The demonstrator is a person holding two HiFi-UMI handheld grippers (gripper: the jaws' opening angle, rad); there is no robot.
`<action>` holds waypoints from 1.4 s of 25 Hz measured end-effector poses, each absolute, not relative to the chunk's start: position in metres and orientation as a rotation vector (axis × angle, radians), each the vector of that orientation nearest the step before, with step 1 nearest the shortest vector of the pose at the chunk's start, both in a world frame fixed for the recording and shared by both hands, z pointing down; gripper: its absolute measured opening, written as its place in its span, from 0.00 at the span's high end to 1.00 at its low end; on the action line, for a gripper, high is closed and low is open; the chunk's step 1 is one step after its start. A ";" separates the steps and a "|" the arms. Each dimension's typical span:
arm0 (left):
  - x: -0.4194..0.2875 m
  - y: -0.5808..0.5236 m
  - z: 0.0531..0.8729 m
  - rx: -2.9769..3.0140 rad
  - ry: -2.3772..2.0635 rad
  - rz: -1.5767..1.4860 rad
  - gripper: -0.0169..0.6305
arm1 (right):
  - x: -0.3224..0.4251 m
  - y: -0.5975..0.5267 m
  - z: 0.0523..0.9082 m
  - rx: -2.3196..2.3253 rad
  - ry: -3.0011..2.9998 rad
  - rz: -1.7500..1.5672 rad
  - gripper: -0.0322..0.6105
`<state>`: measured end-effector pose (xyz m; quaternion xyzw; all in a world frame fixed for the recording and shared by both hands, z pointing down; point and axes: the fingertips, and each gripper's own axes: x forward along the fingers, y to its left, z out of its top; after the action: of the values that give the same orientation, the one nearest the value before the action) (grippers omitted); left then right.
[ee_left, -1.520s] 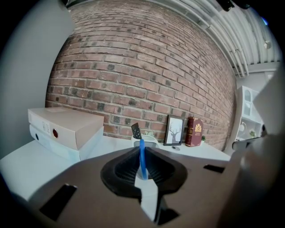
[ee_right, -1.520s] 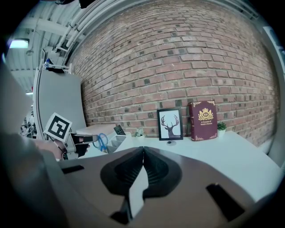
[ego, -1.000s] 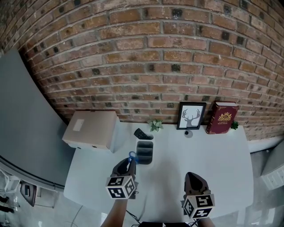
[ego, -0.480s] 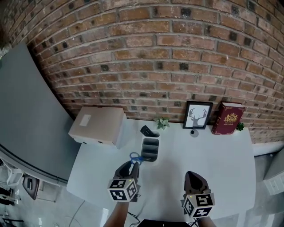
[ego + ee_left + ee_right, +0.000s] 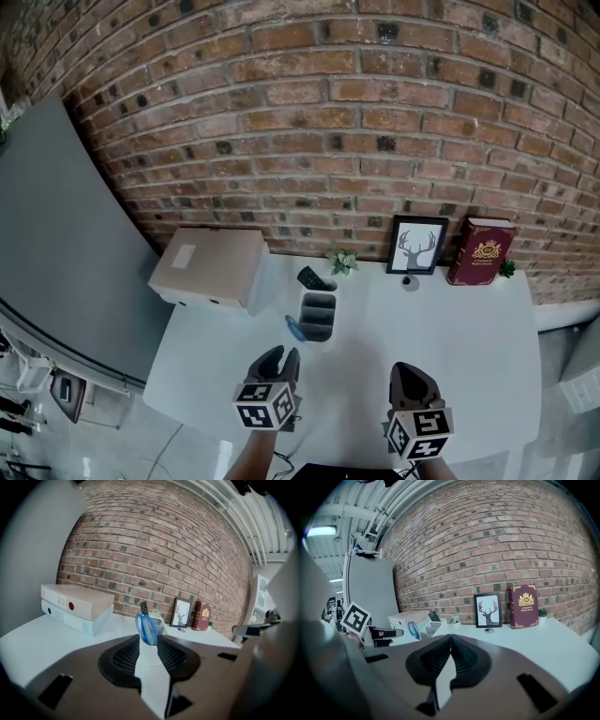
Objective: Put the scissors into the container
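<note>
The scissors [image 5: 292, 328] with blue handles [image 5: 146, 628] stand handles-up in the near compartment of the white container [image 5: 319, 317], free of any grip. My left gripper [image 5: 281, 356] is open just in front of that container [image 5: 148, 652], with its jaws spread and nothing between them. My right gripper [image 5: 410, 377] hangs over the table's front right, jaws closed together and empty. The right gripper view shows the scissors [image 5: 413, 630] and container [image 5: 430, 628] off to the left, beside the left gripper [image 5: 387, 633].
A black remote [image 5: 313, 278] leans at the container's far end. Stacked beige boxes [image 5: 210, 267] sit at the left. Along the brick wall stand a small plant [image 5: 342, 260], a deer picture [image 5: 417, 244] and a red book [image 5: 482, 251].
The left gripper has let go of the scissors, which now stand in the container, and has drawn back toward me. The right gripper has stayed in place.
</note>
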<state>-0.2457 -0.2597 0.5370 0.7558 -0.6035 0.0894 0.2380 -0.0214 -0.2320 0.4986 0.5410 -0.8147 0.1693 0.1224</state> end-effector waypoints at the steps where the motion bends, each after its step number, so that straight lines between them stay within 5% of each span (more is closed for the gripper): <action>1: -0.243 -0.258 0.537 2.077 -1.647 0.246 0.83 | -0.021 -0.232 0.498 1.579 -2.379 0.492 0.95; 35: -0.230 -0.198 0.510 2.114 -1.751 0.286 0.94 | -0.038 -0.215 0.491 1.430 -2.484 0.434 0.95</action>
<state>-0.2299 -0.1977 0.5101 0.7521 -0.6228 0.1018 0.1899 -0.0383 -0.2154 0.4906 0.4897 -0.8505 0.1487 0.1211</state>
